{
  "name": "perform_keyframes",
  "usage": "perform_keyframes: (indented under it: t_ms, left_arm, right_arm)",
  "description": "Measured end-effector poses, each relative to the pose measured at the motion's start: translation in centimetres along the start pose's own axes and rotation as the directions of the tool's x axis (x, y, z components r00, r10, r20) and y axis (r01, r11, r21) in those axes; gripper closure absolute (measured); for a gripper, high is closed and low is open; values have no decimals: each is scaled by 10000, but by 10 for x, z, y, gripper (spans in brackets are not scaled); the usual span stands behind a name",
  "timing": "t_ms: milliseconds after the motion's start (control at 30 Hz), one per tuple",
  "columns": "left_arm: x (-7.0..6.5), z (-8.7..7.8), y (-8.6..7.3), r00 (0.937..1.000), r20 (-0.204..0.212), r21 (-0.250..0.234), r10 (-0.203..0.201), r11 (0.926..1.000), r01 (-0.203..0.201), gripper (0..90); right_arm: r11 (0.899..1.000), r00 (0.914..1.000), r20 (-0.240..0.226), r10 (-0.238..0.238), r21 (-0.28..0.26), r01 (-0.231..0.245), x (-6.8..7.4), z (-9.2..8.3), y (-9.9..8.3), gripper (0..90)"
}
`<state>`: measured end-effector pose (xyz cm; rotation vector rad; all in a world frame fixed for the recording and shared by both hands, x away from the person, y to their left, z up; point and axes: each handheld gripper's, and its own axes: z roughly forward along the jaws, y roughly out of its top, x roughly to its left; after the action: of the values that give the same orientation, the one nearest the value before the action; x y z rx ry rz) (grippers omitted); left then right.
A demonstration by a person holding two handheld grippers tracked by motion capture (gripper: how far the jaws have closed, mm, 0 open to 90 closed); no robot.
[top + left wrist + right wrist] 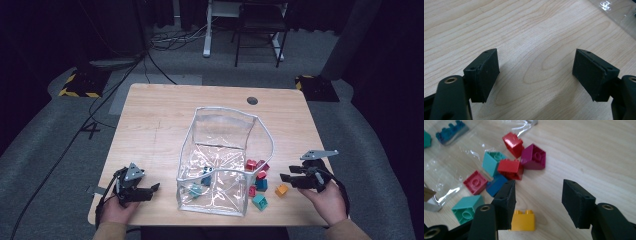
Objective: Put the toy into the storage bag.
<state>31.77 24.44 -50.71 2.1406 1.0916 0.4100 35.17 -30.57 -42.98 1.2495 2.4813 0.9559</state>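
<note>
A clear plastic bag with a wire-stiffened rim stands open in the middle of the wooden table. Inside it lie a blue brick and a teal brick. Just right of the bag sits a heap of loose bricks: red, magenta, blue, teal. A yellow brick lies nearest my right gripper, which is open and empty, its left finger in front of that brick. My left gripper is open over bare wood, left of the bag.
The bag's corner shows at the upper right of the left gripper view. A round grommet hole sits near the table's far edge. Cables, a chair and a desk leg stand on the floor beyond the table.
</note>
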Motion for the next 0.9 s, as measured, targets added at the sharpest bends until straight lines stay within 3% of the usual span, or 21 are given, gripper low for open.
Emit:
perform_keyframes:
  t_ms: [100,367,500,667,900]
  left_arm:
    - [0,0,0,10000,-13,-8,13,10000,-13,218]
    - [0,0,0,10000,-13,-9,13,10000,-13,218]
    - [0,0,0,10000,-14,-10,13,10000,-13,218]
    - [0,0,0,10000,-16,-7,17,10000,-17,218]
    - [0,0,0,10000,-16,-8,15,10000,-15,218]
  right_arm:
    - [9993,9999,-36,-139,359,140,8,10,-8,459]
    - [9970,9995,-229,-201,740,218,14,23,-18,473]
    - [9921,9994,-336,-107,1245,148,14,32,-26,558]
    - [9923,9997,-166,-201,1216,220,15,33,-28,583]
    - [9958,9997,-130,-226,886,237,15,20,-18,588]
